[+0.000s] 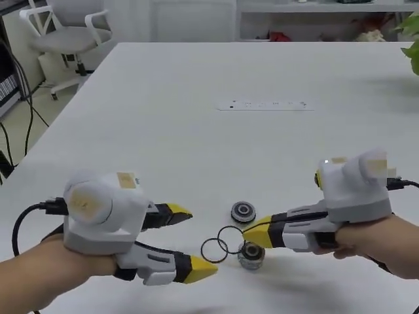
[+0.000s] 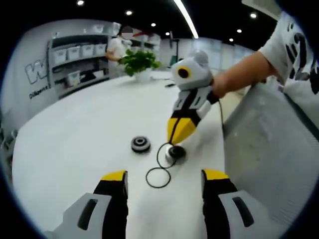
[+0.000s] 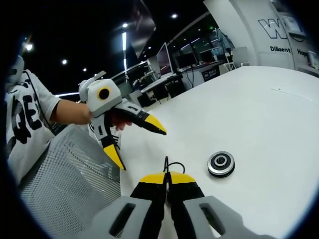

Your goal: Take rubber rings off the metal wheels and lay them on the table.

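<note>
R gripper [image 1: 252, 229] jaws are pinched shut on a thin black ring [image 3: 166, 164], tip right over the near wheel [image 1: 251, 256]. The ring loops out from the tip towards the tabletop [image 1: 196, 131]; can't tell if it's fully clear of that wheel. L gripper [image 1: 200, 240] jaws are wide open, holding nothing, just beside a 2nd ring [image 2: 158, 187] lying flat & free. The far wheel [image 1: 243, 211] sits apart behind, dark-rimmed, so prob. has its ring on. Handling, as a guess: rings are v. light, soft, stretchy & thin, so they'll flop and may snap back or fling off if let go under tension. Pinch a short bit of cord at the rim and peel sideways, not straight up. Wheels are small stiff metal, heavier but round & smooth, likely to slide or roll when tugged. Open jaws should prob. clamp the wheel across its rim while the other pulls.
</note>
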The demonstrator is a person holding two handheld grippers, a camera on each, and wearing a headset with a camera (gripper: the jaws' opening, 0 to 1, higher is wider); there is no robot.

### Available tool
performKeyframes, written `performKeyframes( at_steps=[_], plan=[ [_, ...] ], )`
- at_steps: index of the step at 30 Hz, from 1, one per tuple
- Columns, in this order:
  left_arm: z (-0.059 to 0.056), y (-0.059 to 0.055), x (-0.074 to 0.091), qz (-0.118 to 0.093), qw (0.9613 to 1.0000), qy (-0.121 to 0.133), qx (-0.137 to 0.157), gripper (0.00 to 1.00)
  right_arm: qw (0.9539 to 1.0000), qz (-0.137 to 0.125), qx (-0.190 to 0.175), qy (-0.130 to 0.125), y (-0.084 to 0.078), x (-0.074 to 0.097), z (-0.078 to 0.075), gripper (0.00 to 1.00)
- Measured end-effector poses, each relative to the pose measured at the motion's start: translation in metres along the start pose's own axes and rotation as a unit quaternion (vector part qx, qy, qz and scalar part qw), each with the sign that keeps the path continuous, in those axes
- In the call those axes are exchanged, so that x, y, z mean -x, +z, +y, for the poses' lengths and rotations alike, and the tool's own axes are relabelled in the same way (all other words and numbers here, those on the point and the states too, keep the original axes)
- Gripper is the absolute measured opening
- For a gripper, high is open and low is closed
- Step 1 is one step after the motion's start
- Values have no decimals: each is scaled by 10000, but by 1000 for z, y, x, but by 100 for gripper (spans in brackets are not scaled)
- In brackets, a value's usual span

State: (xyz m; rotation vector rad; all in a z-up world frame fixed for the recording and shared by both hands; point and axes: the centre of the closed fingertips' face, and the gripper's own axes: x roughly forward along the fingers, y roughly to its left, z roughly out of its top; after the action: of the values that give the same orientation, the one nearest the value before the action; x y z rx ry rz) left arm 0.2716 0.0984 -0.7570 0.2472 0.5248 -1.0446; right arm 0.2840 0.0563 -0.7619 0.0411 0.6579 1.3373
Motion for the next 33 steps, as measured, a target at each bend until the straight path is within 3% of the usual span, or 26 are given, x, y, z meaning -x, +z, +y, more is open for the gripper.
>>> performKeyframes(
  at_steps=[11,21,33],
  plan=[
    [11,-10,14,-4,9996,237,169,63,9998,119,-29,165,-1,-18,-2,0],
    [12,-16,17,6,9993,291,240,63,9994,215,-135,246,-7,-30,-1,0],
    [14,-19,20,47,9991,334,256,63,9994,341,-63,-37,-14,-33,-15,1]
  ],
)
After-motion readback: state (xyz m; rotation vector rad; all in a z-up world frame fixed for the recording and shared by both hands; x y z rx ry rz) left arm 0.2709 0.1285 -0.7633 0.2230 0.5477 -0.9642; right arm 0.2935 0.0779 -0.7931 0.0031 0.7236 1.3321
